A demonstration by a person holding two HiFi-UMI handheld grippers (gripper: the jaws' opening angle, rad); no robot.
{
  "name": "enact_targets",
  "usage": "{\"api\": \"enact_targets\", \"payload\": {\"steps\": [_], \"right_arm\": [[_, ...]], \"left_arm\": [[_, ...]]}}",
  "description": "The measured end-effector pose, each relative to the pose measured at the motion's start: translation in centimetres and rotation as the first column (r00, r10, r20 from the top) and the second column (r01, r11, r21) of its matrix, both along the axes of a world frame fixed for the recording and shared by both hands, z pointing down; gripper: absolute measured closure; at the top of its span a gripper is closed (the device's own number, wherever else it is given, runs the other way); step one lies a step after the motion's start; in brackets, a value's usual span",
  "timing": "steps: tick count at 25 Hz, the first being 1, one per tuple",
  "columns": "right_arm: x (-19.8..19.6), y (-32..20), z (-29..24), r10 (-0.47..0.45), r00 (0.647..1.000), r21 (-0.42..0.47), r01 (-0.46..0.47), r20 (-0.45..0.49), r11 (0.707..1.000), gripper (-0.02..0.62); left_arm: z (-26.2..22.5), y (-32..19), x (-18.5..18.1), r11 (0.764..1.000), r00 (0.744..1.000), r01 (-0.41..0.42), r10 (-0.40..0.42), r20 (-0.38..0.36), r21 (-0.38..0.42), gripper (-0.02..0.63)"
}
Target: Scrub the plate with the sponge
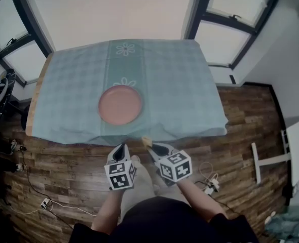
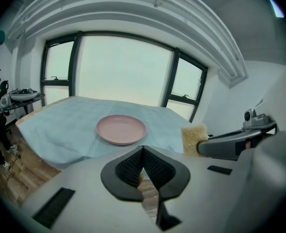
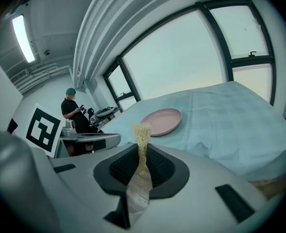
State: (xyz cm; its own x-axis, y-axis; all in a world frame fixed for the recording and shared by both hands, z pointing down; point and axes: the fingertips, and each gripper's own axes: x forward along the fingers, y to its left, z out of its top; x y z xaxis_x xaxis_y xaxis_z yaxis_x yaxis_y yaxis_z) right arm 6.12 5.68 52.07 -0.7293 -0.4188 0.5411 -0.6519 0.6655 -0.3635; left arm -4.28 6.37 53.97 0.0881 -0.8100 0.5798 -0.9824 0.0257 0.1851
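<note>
A pink plate (image 1: 120, 104) lies on the light blue tablecloth (image 1: 175, 80), near the table's front edge; it also shows in the left gripper view (image 2: 121, 129) and the right gripper view (image 3: 161, 121). My right gripper (image 1: 150, 145) is shut on a thin yellow sponge (image 3: 141, 141), held on edge; its tip (image 1: 147, 140) pokes out toward the table, and the sponge (image 2: 194, 140) also shows at the right of the left gripper view. My left gripper (image 1: 121, 148) is shut with nothing between its pads (image 2: 142, 164). Both grippers hang over the floor just short of the table.
The table's front edge (image 1: 139, 138) drapes with cloth. Wooden floor with cables and a power strip (image 1: 45, 203) lies below. A white stand (image 1: 268, 161) is at the right. A person (image 3: 74, 111) stands by equipment at the room's left side. Windows line the far wall.
</note>
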Motion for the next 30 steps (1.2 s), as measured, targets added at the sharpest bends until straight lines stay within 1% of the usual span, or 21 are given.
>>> {"api": "enact_targets", "payload": {"steps": [7,12,15,24,30], "right_arm": [[2.7,5.1,-0.8,-0.002,1.0,0.02,0.001,0.024,1.0,0.541],[4.2,7.5,-1.2,-0.015,1.0,0.043,0.014,0.023,0.999,0.541],[4.7,8.6,-1.4,-0.024,0.999,0.051,0.022,0.031,0.998,0.541],[5.2,9.8,-2.1,-0.039,0.999,0.111,0.038,0.012,0.993,0.543],[5.9,9.9,-2.5,-0.02,1.0,0.116,0.018,0.017,0.993,0.543]], "left_arm": [[-1.2,5.1,3.6,1.0,1.0,-0.015,0.015,-0.012,0.015,0.595],[-1.5,7.8,5.4,1.0,0.999,-0.011,0.013,-0.04,0.028,0.595],[-1.7,8.9,5.9,0.999,0.999,-0.011,0.013,-0.041,0.036,0.595],[-2.1,10.2,7.1,0.999,0.999,-0.015,0.017,-0.036,0.05,0.595],[-2.4,10.1,7.7,0.998,0.999,-0.025,0.027,-0.035,0.054,0.595]]}}
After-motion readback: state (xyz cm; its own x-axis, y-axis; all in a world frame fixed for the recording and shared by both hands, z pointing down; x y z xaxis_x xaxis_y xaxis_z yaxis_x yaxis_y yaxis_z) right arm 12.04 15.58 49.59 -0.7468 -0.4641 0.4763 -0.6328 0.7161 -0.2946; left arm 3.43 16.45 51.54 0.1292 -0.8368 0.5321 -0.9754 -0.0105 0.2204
